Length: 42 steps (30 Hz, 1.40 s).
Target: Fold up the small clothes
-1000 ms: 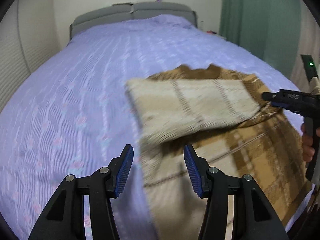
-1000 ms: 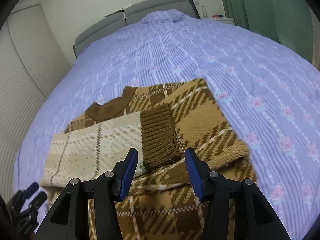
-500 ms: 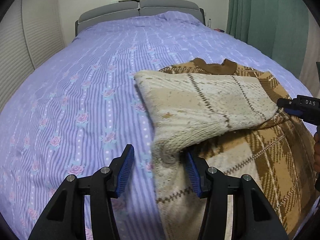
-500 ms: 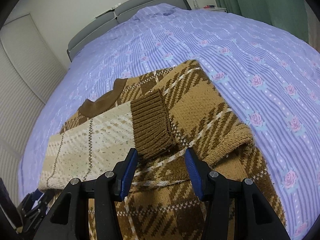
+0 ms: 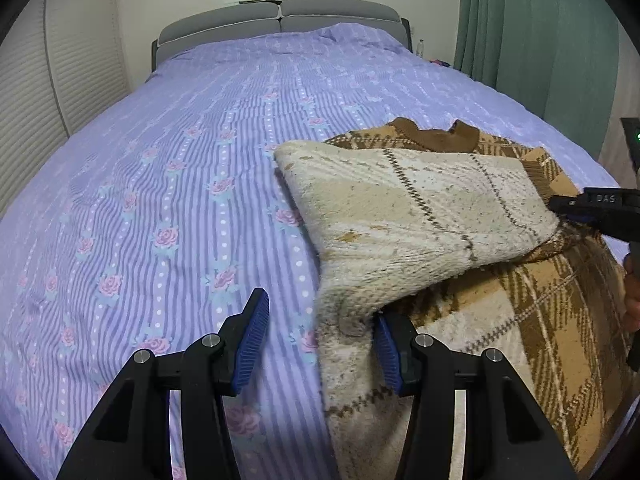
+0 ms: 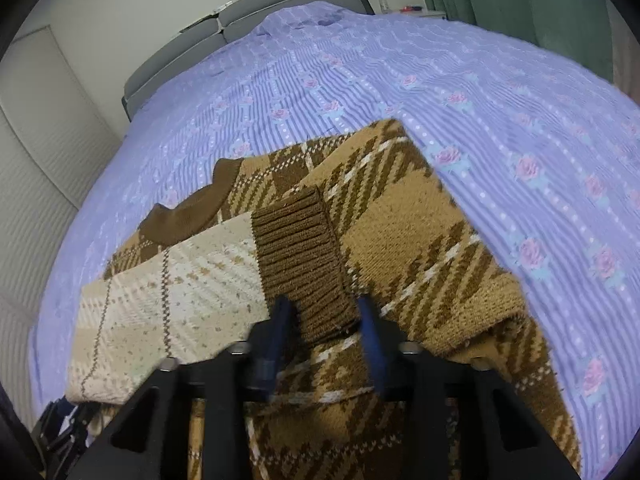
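Observation:
A brown plaid sweater lies on the bed, one sleeve folded across its chest with the cream inside up. My left gripper is open at the sleeve's folded edge; its right pad touches the fold and its left pad is over the sheet. My right gripper straddles the end of the sleeve's dark ribbed cuff, its jaws closing, and the pads are not clearly pressing on the cuff. In the left wrist view the right gripper sits at the sleeve's far end.
The bed's purple floral sheet spreads wide to the left and beyond the sweater. A grey headboard stands at the far end and green curtains hang on the right. A hand holds the right gripper.
The folded sleeve has come down onto the sweater. My right gripper's jaws have narrowed around the cuff and sunk closer to it. The left gripper has edged against the sleeve's fold.

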{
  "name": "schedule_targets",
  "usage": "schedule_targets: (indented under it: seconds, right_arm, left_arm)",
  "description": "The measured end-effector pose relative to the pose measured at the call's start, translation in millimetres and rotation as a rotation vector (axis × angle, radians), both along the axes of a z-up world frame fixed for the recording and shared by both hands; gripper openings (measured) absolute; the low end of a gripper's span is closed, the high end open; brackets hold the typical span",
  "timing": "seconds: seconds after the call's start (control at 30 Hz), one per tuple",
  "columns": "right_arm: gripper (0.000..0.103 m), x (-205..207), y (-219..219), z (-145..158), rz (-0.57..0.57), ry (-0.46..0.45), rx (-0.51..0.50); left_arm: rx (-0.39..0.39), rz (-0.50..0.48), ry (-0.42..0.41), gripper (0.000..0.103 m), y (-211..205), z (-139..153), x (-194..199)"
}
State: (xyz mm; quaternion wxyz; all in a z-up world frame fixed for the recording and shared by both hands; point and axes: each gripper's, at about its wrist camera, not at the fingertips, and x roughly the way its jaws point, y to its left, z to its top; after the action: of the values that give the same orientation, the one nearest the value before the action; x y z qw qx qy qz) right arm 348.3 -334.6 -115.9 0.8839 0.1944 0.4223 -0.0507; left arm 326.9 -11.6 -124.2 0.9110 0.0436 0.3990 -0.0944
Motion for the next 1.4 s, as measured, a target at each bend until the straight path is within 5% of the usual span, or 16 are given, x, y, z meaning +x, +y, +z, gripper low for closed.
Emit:
schedule_targets:
  seconds: [0.1, 0.3, 0.4, 0.63, 0.87, 1.03, 1.4]
  right_arm:
    - [0.012, -2, 1, 8, 0.002, -0.015, -0.006]
    - [0.01, -24, 6, 46, -0.014, -0.134, -0.149]
    - [0.01, -16, -3, 38, -0.023, -0.1, -0.178]
    - [0.01, 2, 5, 10, 0.036, -0.023, -0.317]
    - [0.012, 1, 6, 8, 0.04, -0.008, -0.326]
    - [0.051, -18, -3, 27, 0.004, -0.037, -0.2]
    - [0.063, -156, -19, 86, -0.05, -0.066, -0.266]
  left_arm:
    - [-0.001, 0.002, 0.002, 0.05, 2, 1, -2]
    - [0.052, 0.005, -0.006, 0.051, -6, -1, -9]
    - [0.085, 0.003, 0.003, 0.051, -13, -7, -9]
    - [0.019, 0.029, 0.066, 0.056, -2, -13, 1]
    - [0.02, 0.032, 0.079, 0.064, 1, -11, 3]
    - [0.1, -0.033, 0.0, 0.075, -13, 6, -24]
    - [-0.058, 0.08, -0.01, 0.075, 14, 71, -105]
